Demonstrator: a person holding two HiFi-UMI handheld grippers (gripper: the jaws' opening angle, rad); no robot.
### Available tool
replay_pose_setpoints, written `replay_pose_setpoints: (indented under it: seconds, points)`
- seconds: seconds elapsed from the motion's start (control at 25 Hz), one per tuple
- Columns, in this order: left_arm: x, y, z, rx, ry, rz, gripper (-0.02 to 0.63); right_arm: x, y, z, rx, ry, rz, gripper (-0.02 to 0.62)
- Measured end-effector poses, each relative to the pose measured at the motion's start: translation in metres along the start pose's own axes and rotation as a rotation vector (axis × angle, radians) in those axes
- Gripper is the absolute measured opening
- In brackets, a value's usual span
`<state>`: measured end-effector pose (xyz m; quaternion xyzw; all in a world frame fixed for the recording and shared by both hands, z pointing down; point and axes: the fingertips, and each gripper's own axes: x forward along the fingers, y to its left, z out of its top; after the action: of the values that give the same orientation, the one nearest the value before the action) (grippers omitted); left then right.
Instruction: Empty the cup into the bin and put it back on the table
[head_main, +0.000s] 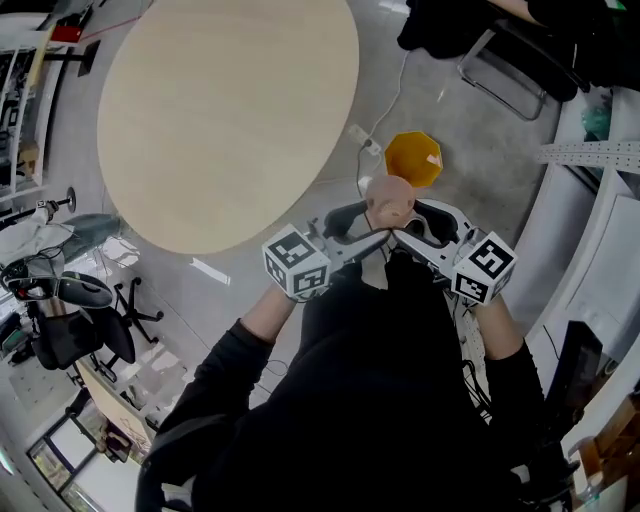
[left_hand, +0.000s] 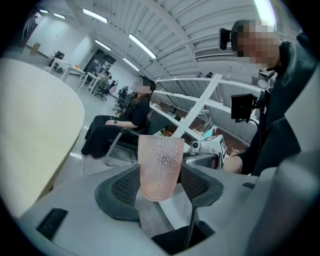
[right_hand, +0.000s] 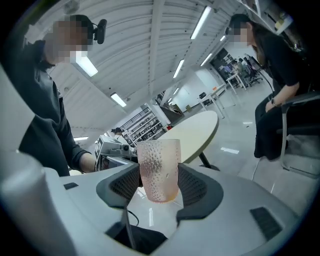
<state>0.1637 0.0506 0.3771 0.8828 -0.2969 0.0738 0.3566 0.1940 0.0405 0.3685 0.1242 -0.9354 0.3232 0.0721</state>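
**Both grippers clamped on the pink cup, bin just beyond**

At the left gripper (left_hand: 160, 189) we see the two ribbed pads (left_hand: 125, 187) pressed against opposite sides of the cup (left_hand: 160, 167), low on its wall, with its wider end toward the top of that view. The right gripper (right_hand: 159, 189) shows the same: its pads (right_hand: 192, 187) are closed on the cup (right_hand: 159, 170) near the narrow end, and the dimpled, translucent pink wall rises clear above them.

From the head view we find the left gripper (head_main: 350, 226) and the right gripper (head_main: 430, 222) meeting from either side, with the cup (head_main: 389, 200) pinched between their tips and held off the floor (head_main: 500, 160). Just behind each set of fingers sits that gripper's marker cube (head_main: 296, 262), with the other cube (head_main: 484, 266) on the right.

Just beyond the fingertips, on the floor, stands the orange bin (head_main: 413, 158); the cup overlaps its near edge in that view, and we cannot tell how high above it. A white cable (head_main: 385, 100) trails past the bin. Farther out to the left of the fingers lies the round, pale table (head_main: 220, 120), well apart from the cup. Past the left gripper's fingers a seated person (left_hand: 120, 125) in black is visible.
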Motion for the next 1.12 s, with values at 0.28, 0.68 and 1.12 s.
replay_pose_setpoints:
  seconds: [0.28,0.68,1.12]
  points:
    - [0.043,0.028,-0.031,-0.143,0.042,-0.021,0.268,-0.007,-0.050,-0.034,0.161,0.011,-0.031,0.249]
    - [0.074,0.074,-0.087,-0.272,0.116,-0.079,0.267,0.005,-0.099,-0.096,0.312,-0.040,-0.121,0.247]
    - [0.120,0.129,-0.160,-0.306,0.136,-0.075,0.267,0.016,-0.165,-0.173,0.365,-0.048,-0.127,0.247]
